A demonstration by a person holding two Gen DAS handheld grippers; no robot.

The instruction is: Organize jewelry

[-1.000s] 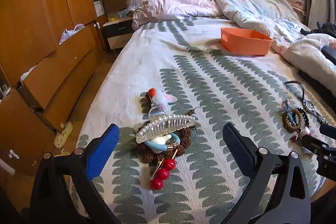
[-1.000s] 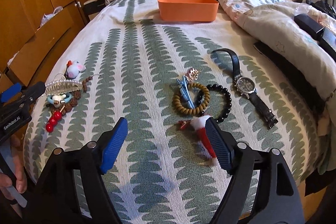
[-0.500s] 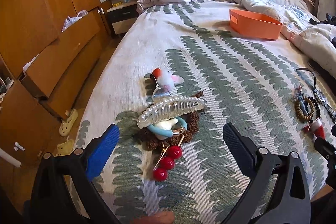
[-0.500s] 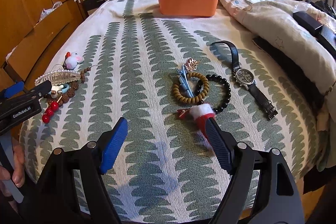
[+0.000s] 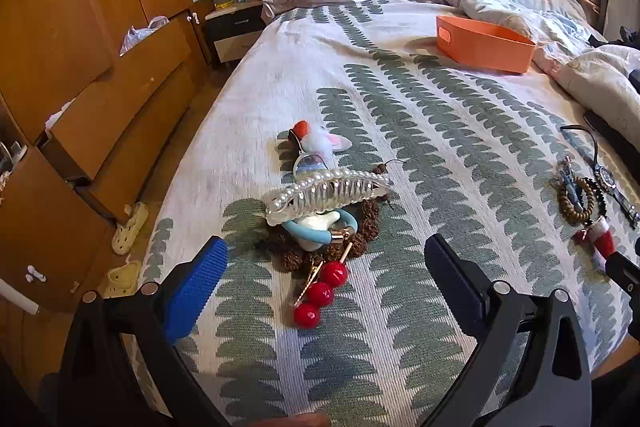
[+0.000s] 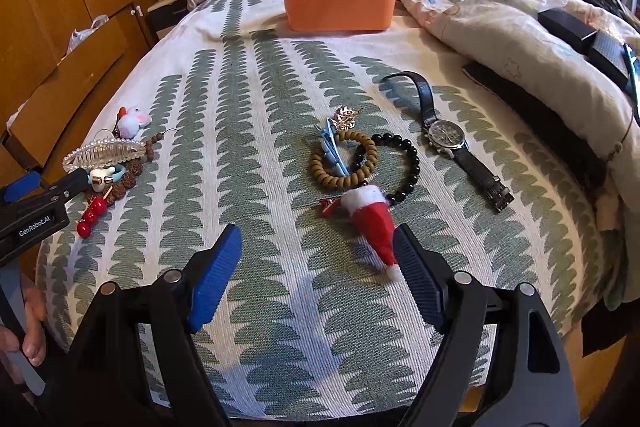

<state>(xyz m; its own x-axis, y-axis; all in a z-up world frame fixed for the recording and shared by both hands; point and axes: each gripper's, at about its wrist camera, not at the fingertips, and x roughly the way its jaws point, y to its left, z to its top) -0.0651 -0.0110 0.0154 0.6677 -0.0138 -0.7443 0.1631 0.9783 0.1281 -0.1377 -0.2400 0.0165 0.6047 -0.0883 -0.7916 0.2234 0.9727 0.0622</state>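
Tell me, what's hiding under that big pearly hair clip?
Under the pearl hair claw lie a blue ring bracelet with a white charm, and brown wooden beads. How the beads continue underneath is covered.

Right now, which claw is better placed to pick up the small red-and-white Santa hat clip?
Right. The right claw stands open, with the small red-and-white Santa hat clip just ahead beside its right finger. The left claw faces the pearl hair claw clip pile instead.

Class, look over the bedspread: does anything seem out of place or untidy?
Yes. The orange bin looks unused while jewelry lies loose in two tangled heaps: a pearl hair clip stacked over bracelets, and a wristwatch beside overlapping bead bracelets.
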